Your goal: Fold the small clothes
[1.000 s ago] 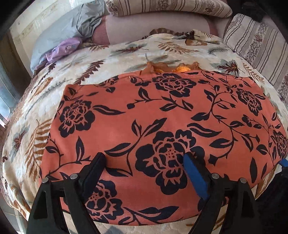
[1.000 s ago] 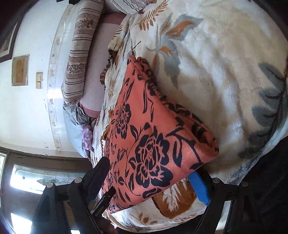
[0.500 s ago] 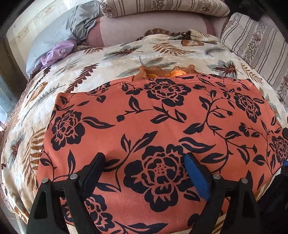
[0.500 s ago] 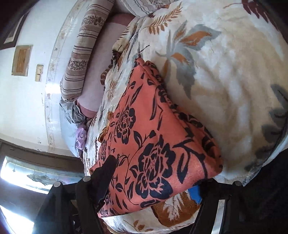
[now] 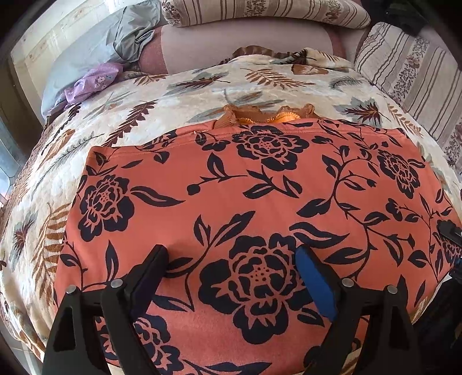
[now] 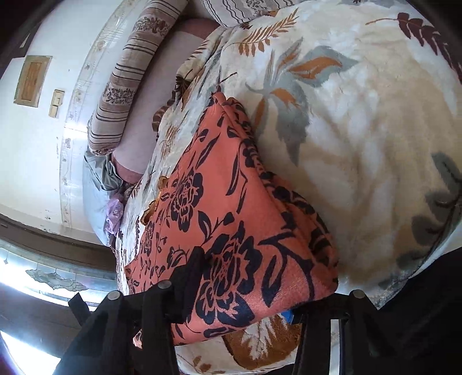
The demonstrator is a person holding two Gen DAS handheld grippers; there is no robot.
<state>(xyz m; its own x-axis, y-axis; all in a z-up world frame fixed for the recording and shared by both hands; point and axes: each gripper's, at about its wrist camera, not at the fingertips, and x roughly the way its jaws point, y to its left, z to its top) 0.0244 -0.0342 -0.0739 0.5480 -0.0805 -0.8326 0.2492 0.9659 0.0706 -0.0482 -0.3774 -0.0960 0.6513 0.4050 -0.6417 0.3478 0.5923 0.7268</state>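
Note:
An orange garment with black flowers (image 5: 260, 196) lies spread flat on the leaf-print blanket (image 5: 161, 103), folded with an orange frilled edge (image 5: 268, 115) peeking out at its far side. My left gripper (image 5: 231, 259) is open, both fingers resting over the garment's near part. In the right wrist view the garment (image 6: 231, 230) shows its near corner. My right gripper (image 6: 245, 288) is open around that corner, one finger above the cloth, the blue-padded finger (image 6: 291, 316) under it.
Striped pillows (image 5: 260, 11) and a pinkish bolster (image 5: 245, 46) lie at the bed's head, with grey and purple cloth (image 5: 95, 78) at the back left. A window (image 6: 43, 277) and wall (image 6: 34, 144) lie beyond the bed.
The left gripper has moved forward over the garment. The right gripper has slid onto the garment's corner, which now lies between its fingers.

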